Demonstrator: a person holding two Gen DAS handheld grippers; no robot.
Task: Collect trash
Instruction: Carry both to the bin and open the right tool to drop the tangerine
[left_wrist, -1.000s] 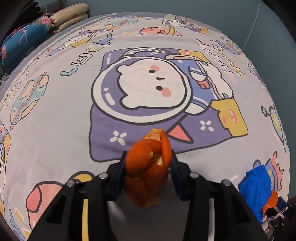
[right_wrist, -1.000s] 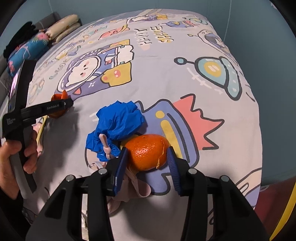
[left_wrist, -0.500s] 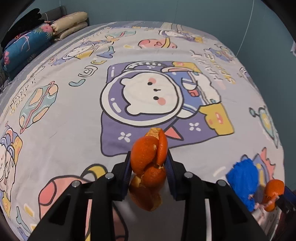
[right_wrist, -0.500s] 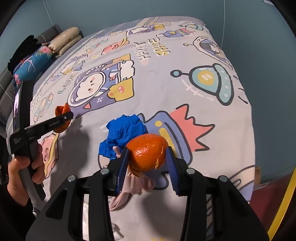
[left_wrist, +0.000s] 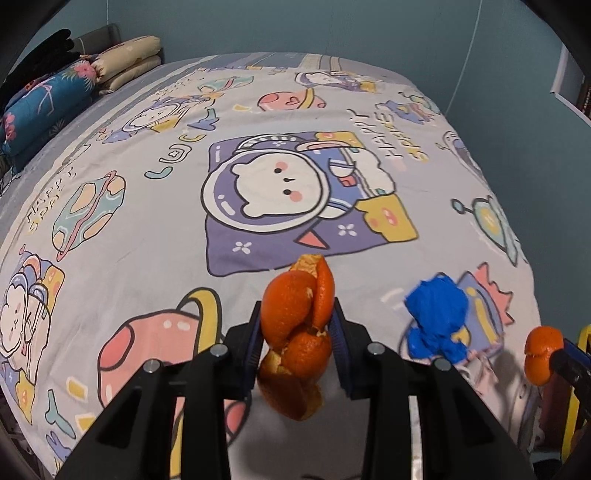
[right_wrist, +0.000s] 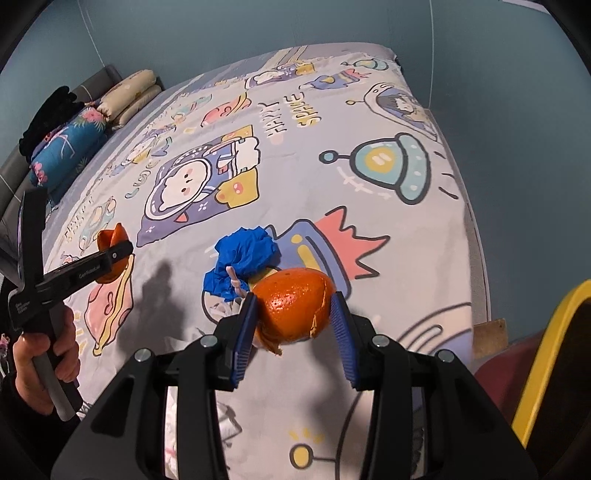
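Note:
My left gripper (left_wrist: 297, 325) is shut on a curled orange peel (left_wrist: 297, 325), held up above the bed. That same left gripper (right_wrist: 110, 258) shows at the left of the right wrist view with its peel (right_wrist: 109, 240), a hand (right_wrist: 40, 354) on its handle. My right gripper (right_wrist: 295, 317) is shut on a second orange peel (right_wrist: 295, 308), also lifted off the bed; this peel (left_wrist: 541, 352) appears at the right edge of the left wrist view. A crumpled blue wad (right_wrist: 245, 258) lies on the bedspread just beyond the right gripper, with a pale pinkish scrap (right_wrist: 234, 284) beside it.
The cartoon-printed bedspread (left_wrist: 147, 206) covers the bed. Pillows (left_wrist: 125, 68) and a blue floral bolster (left_wrist: 44, 99) lie at the far left end. A teal wall (right_wrist: 517, 110) runs along the right side. A yellow-edged object (right_wrist: 546, 354) stands at the near right.
Both grippers have risen and drawn back from the bed with their peels. The blue wad has stayed on the bedspread and now sits farther from the right gripper.

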